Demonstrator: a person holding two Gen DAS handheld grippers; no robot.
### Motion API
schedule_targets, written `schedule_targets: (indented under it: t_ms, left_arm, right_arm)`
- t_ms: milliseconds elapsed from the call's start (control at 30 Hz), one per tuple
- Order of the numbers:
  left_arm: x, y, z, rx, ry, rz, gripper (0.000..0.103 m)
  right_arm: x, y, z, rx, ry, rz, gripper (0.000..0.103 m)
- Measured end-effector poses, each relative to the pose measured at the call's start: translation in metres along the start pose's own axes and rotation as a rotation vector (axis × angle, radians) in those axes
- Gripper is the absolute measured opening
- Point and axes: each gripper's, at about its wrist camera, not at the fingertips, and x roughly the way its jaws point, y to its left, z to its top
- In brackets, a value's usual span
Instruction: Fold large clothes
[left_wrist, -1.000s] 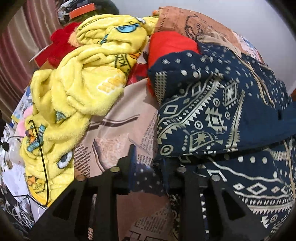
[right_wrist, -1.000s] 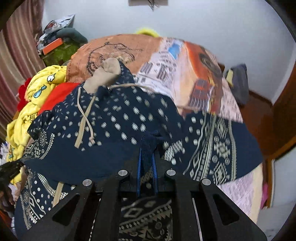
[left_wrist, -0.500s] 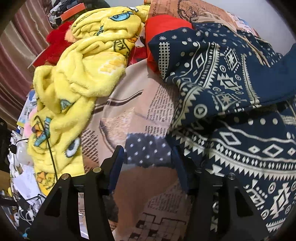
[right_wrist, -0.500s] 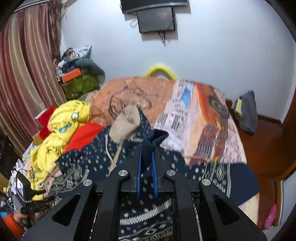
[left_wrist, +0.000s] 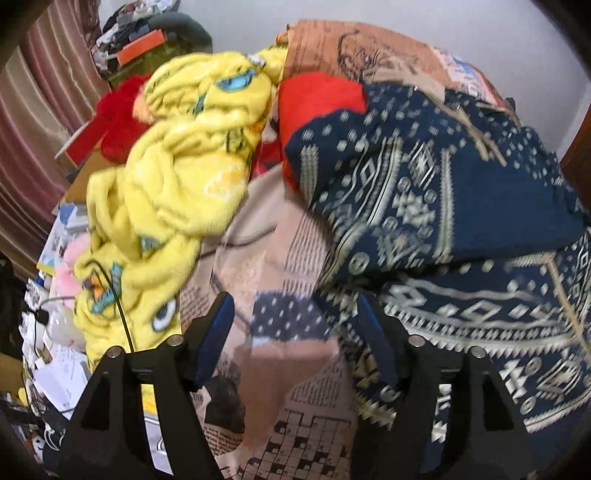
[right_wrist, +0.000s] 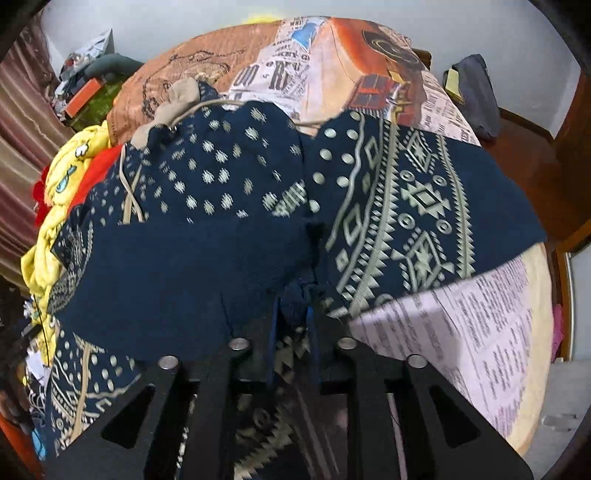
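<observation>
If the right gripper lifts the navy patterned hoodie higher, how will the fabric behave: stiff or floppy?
Probably floppy: the navy patterned hoodie already bunches into soft folds where the right gripper pinches it. It would likely sag and trail rather than hold its shape, since it drapes loosely over the bed cover. Its drawstring lies loose, so it may dangle.

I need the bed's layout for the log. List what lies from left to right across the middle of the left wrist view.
Striped curtain → yellow cartoon fleece → newspaper-print bedsheet → navy patterned garment.
</observation>
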Motion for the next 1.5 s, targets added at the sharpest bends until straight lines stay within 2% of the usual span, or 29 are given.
schedule_targets:
  t_ms: [100, 267, 333, 433, 600, 733, 867, 967, 1167, 1333, 1367, 1500]
  left_arm:
    - [-0.005, -0.012, 0.019, 0.018, -0.036, -0.004, 0.079]
    - [-0.007, -0.041, 0.054, 0.062, -0.073, -0.032, 0.080]
    - [-0.009, -0.056, 0.070, 0.082, -0.090, -0.051, 0.080]
    - [-0.011, -0.076, 0.091, 0.103, -0.118, -0.085, 0.084]
    - [-0.011, -0.109, 0.117, 0.123, -0.137, -0.152, 0.087]
    - [0.002, -0.136, 0.129, 0.153, -0.121, -0.185, 0.087]
    - [0.020, -0.159, 0.131, 0.187, -0.086, -0.205, 0.087]
    - [0.034, -0.171, 0.128, 0.209, -0.060, -0.208, 0.087]
    - [0.059, -0.185, 0.124, 0.235, -0.018, -0.207, 0.087]
    - [0.073, -0.184, 0.118, 0.212, 0.008, -0.205, 0.087]
    - [0.075, -0.183, 0.116, 0.207, 0.017, -0.206, 0.087]
    - [0.079, -0.180, 0.111, 0.197, 0.030, -0.203, 0.087]
  right_arm:
    - [-0.009, -0.004, -0.004, -0.008, 0.012, -0.007, 0.033]
    - [-0.034, -0.009, -0.002, -0.029, -0.012, -0.010, 0.041]
    - [-0.043, -0.014, 0.001, -0.015, -0.040, -0.018, 0.051]
    - [-0.060, -0.033, 0.003, 0.055, -0.107, -0.026, 0.060]
    - [-0.068, -0.073, 0.009, 0.206, -0.163, -0.027, 0.065]
    - [-0.049, -0.115, 0.011, 0.353, -0.144, -0.021, 0.065]
    - [-0.022, -0.153, 0.004, 0.502, -0.109, 0.024, 0.065]
    - [-0.007, -0.172, 0.002, 0.570, -0.098, 0.048, 0.065]
    - [0.006, -0.188, 0.021, 0.598, -0.163, 0.034, 0.065]
    - [0.020, -0.209, 0.034, 0.704, -0.215, 0.000, 0.065]
    - [0.021, -0.210, 0.036, 0.714, -0.226, -0.006, 0.063]
    - [0.024, -0.212, 0.046, 0.704, -0.231, -0.081, 0.033]
